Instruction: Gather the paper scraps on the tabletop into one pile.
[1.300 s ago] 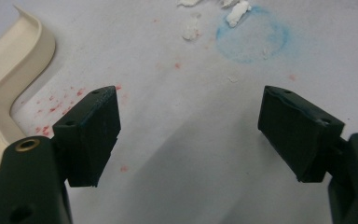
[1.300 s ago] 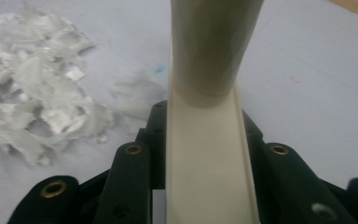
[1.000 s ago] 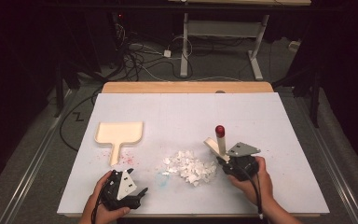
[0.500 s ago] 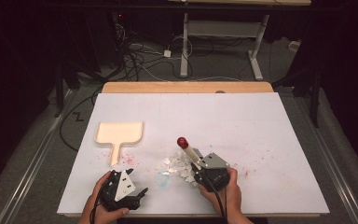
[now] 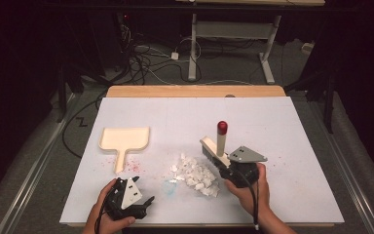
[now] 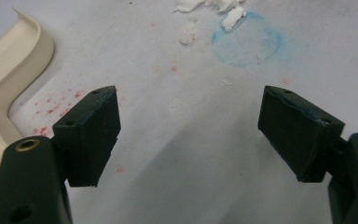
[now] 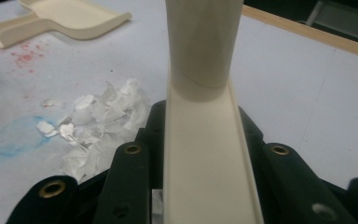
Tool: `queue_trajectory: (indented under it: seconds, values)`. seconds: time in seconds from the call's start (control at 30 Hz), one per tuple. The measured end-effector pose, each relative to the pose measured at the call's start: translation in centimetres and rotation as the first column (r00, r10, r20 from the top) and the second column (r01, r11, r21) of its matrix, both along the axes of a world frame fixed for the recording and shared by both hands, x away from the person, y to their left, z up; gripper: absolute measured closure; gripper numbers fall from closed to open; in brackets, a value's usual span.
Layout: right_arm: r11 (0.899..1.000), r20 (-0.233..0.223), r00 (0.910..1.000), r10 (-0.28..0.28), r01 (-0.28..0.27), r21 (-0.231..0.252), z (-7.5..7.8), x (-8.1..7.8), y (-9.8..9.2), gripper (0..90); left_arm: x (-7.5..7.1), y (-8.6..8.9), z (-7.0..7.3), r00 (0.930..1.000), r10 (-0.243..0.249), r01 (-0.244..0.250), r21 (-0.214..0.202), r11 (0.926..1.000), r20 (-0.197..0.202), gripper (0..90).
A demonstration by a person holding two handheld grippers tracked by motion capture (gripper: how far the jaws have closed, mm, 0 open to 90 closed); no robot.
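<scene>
At nine o'clock on the white worktop [image 5: 282, 122] lies the cream plastic dustpan [image 5: 124, 140], apart from everything else. My left tongs [image 5: 143, 201] sit at seven o'clock, spread wide and empty. At the centre lies the heap of torn white paper scraps [image 5: 195, 174]; I judge them featherlight and easily scattered. At five o'clock my right tongs [image 5: 222, 165] are clamped on the cream hand brush with a red-tipped handle [image 5: 217, 146], a stiff, light tool best gripped across its flat back.
</scene>
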State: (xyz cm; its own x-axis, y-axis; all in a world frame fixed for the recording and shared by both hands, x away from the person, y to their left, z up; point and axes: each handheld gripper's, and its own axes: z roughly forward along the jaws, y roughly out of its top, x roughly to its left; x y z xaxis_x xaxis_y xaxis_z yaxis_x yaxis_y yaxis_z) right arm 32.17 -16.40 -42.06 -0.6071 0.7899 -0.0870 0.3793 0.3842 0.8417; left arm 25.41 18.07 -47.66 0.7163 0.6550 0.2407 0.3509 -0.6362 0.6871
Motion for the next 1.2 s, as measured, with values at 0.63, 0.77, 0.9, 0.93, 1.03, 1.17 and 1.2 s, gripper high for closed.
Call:
queue_trajectory:
  seconds: [0.63, 0.77, 0.9, 0.93, 1.03, 1.17, 1.2]
  values:
    - [0.957, -0.096, 0.9528, 0.288, -0.291, -0.017, 1.5, -3.9, -9.7, 67.7, 0.0, 0.0, -0.2, 0.9998, 0.019, -0.018, 0.020, 0.9996, -0.006, 20.4]
    - [0.944, -0.135, 0.9369, 0.323, -0.329, -0.022, 0.4, -4.8, -10.1, 67.7, 0.0, -0.2, -0.2, 0.9999, 0.015, -0.015, 0.025, 0.9996, -0.007, 20.4]
    - [0.927, -0.151, 0.9170, 0.369, -0.376, -0.016, -0.3, -5.3, -9.8, 67.7, 0.1, -0.2, -0.3, 0.9998, 0.016, -0.016, 0.026, 0.9995, -0.012, 20.4]
    - [0.919, -0.158, 0.9079, 0.388, -0.395, -0.009, -0.4, -5.4, -9.6, 67.7, 0.1, -0.2, -0.3, 0.9998, 0.016, -0.015, 0.026, 0.9995, -0.012, 20.4]
    - [0.909, -0.154, 0.8992, 0.410, -0.417, -0.018, -0.6, -5.6, -8.6, 67.7, 0.1, -0.3, -0.3, 0.9999, 0.011, -0.011, 0.032, 0.9994, -0.013, 20.4]
    - [0.897, -0.151, 0.8889, 0.433, -0.441, -0.029, -0.9, -5.2, -6.8, 67.7, 0.1, -0.3, -0.4, 0.9999, 0.008, -0.008, 0.031, 0.9995, -0.014, 20.4]
    - [0.896, -0.145, 0.8893, 0.434, -0.443, -0.038, -0.9, -5.1, -6.5, 67.7, 0.2, -0.3, -0.4, 0.9998, 0.009, -0.008, 0.029, 0.9995, -0.017, 20.4]
